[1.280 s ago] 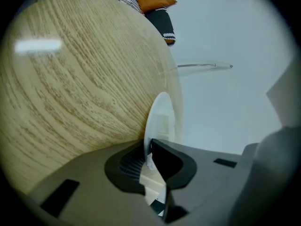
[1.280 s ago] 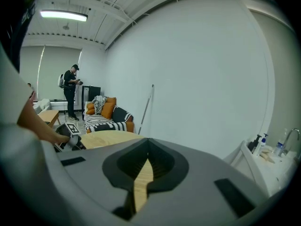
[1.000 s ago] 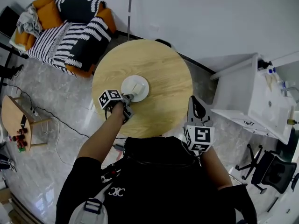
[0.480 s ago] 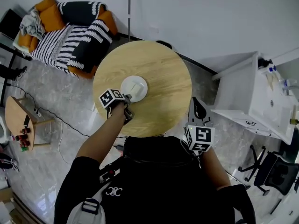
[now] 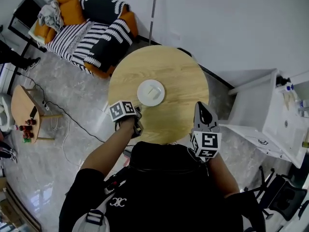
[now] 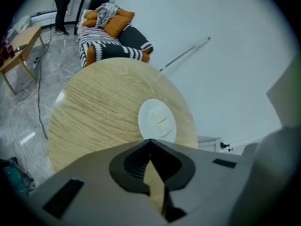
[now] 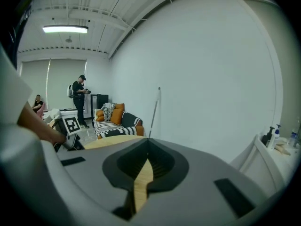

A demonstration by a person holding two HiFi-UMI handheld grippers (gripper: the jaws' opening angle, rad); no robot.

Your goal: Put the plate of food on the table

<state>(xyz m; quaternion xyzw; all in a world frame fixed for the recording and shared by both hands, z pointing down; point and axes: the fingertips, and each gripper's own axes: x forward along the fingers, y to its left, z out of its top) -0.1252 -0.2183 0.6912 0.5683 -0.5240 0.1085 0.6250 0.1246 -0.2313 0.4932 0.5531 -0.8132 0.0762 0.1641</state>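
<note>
- Left gripper (image 5: 137, 123): located at the near-left rim of the counter (image 5: 186, 79), pointing down and forward. In the left gripper view its fingers (image 6: 141, 161) have just been closing and now meet tip to tip, with nothing between them.
- Right gripper (image 5: 201, 106): located over the near-right rim of the counter, pointing forward. In the right gripper view its fingers (image 7: 160, 164) are closed tip to tip and hold nothing; only a narrow strip of the wooden counter top shows below the tips.
- Counter: round, light wood grain, directly ahead of the person.
- Plate (image 5: 150, 92): white, round, resting flat on the counter, left of the counter's centre. It lies beyond the left gripper and clear of it, and well apart from the right gripper.
- Food (image 5: 154, 90): a pale piece on the plate; probably bread or similar, but the view is too small to confirm.
- Sofa (image 5: 89, 35): black-and-white striped with orange cushions, on the floor beyond the counter to the left, against the wall.
- Person (image 7: 80, 98): standing at the far end of the room, past the sofa.
</note>
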